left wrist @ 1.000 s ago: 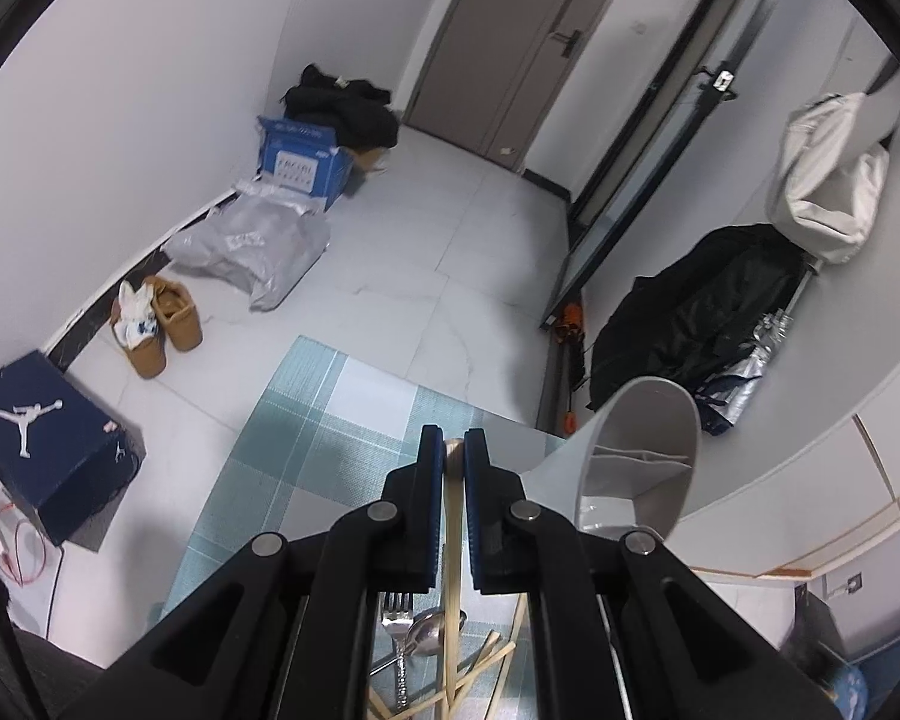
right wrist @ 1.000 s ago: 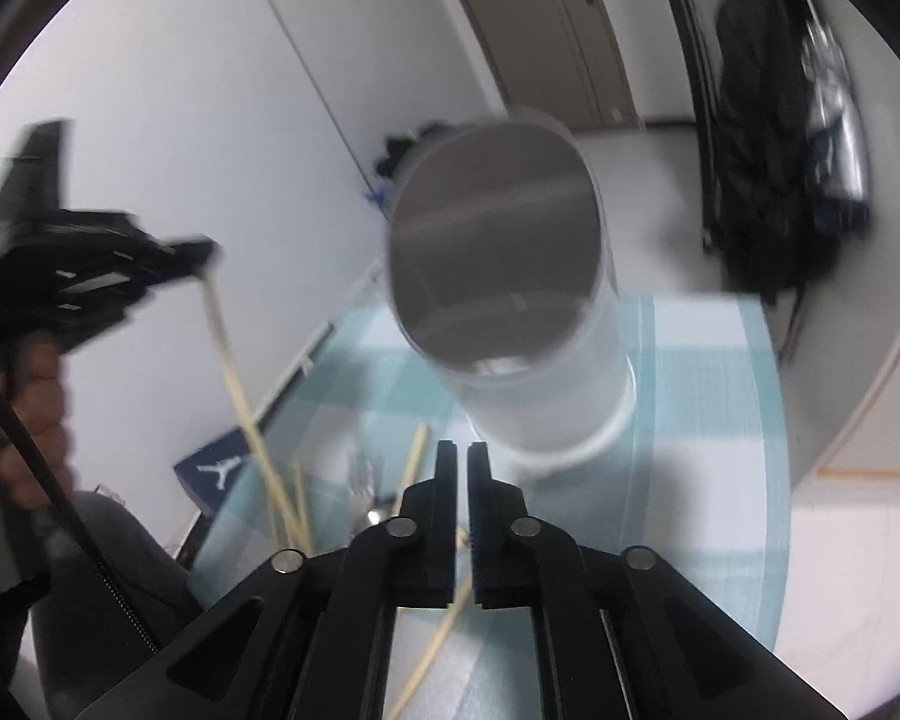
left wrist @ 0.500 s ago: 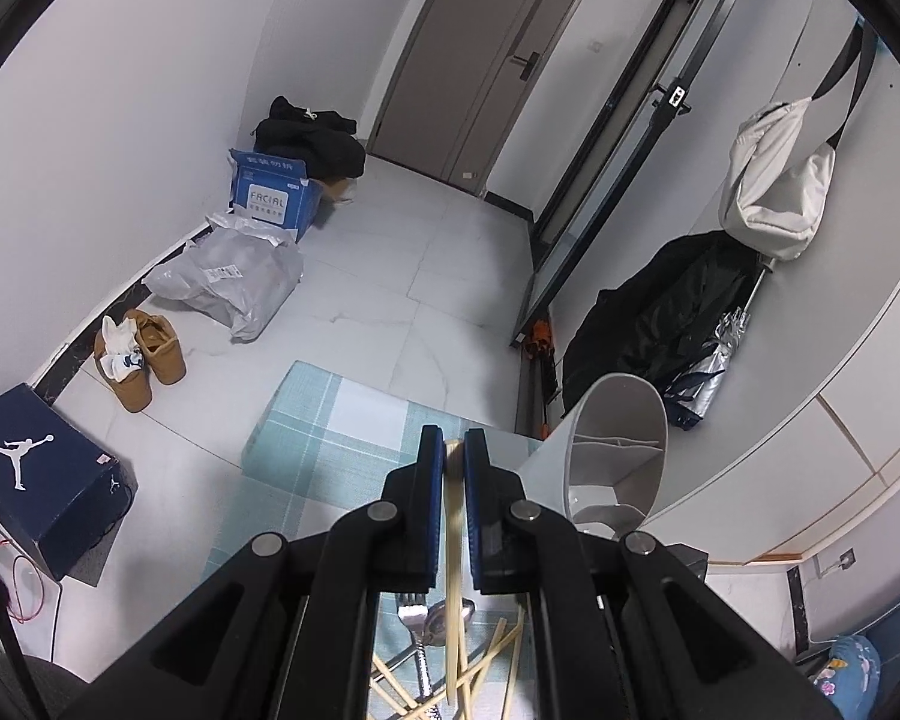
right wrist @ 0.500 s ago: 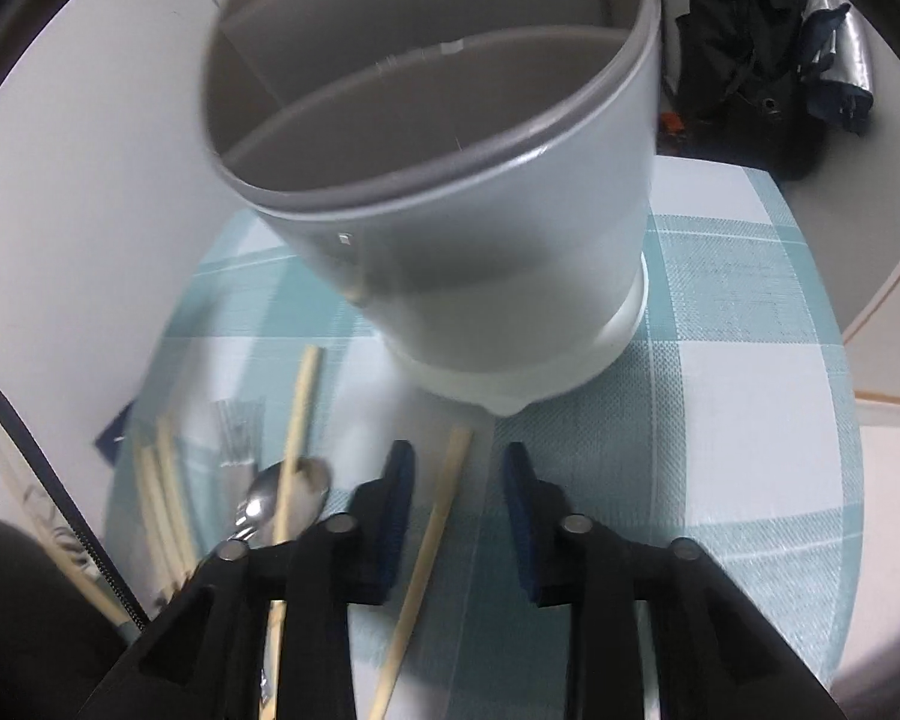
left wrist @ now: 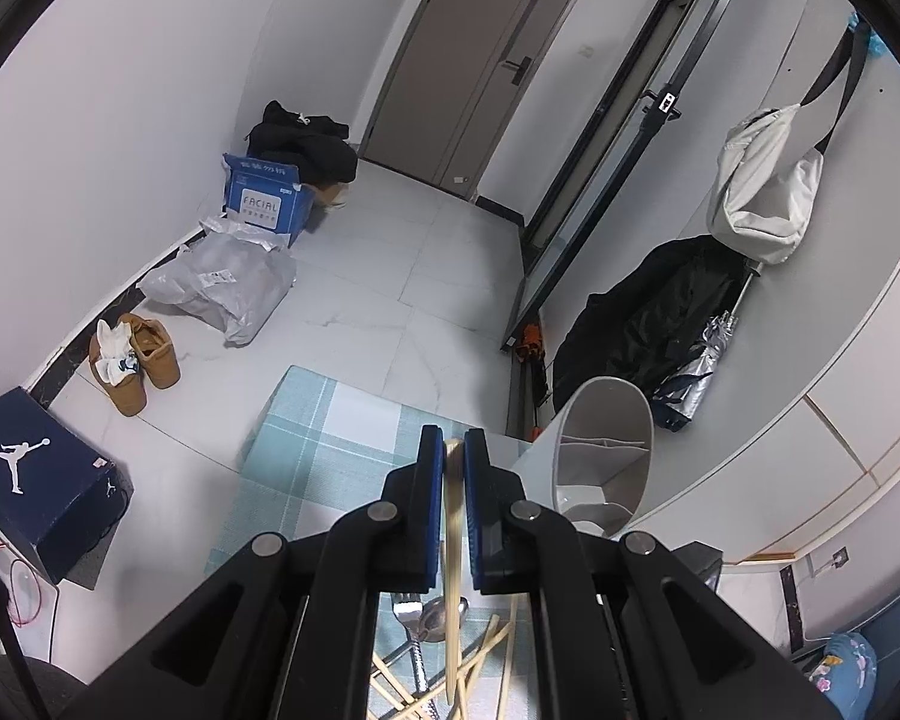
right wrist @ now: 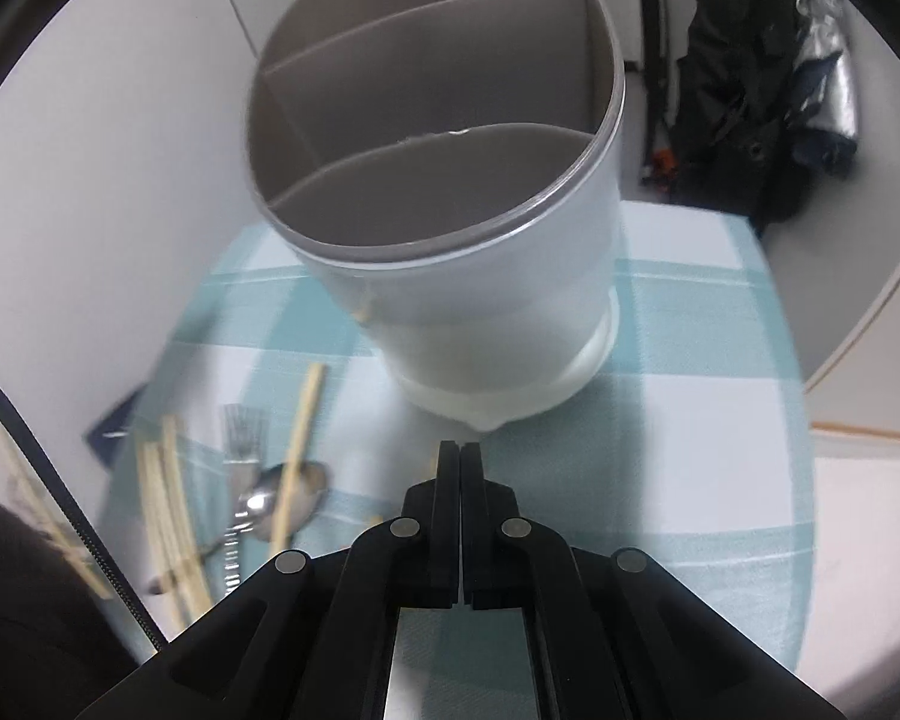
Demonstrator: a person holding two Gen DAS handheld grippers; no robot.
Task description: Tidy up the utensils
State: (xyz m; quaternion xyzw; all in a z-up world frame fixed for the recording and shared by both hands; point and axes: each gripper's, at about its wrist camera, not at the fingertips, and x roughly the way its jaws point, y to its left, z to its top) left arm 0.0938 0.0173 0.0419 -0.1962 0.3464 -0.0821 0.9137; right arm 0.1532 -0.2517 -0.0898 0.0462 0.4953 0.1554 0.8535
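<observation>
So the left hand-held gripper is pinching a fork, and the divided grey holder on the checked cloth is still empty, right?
Not quite. The left hand-held gripper is pinching a chopstick, not a fork; the left wrist view shows the pale stick between its blue pads. The fork lies on the checked cloth. The rest holds: the right wrist view shows nothing in the holder.

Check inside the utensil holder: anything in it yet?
The utensil holder shows only grey dividers and bare inner walls; no utensils visible. The front rim hides the compartment bottoms.
</observation>
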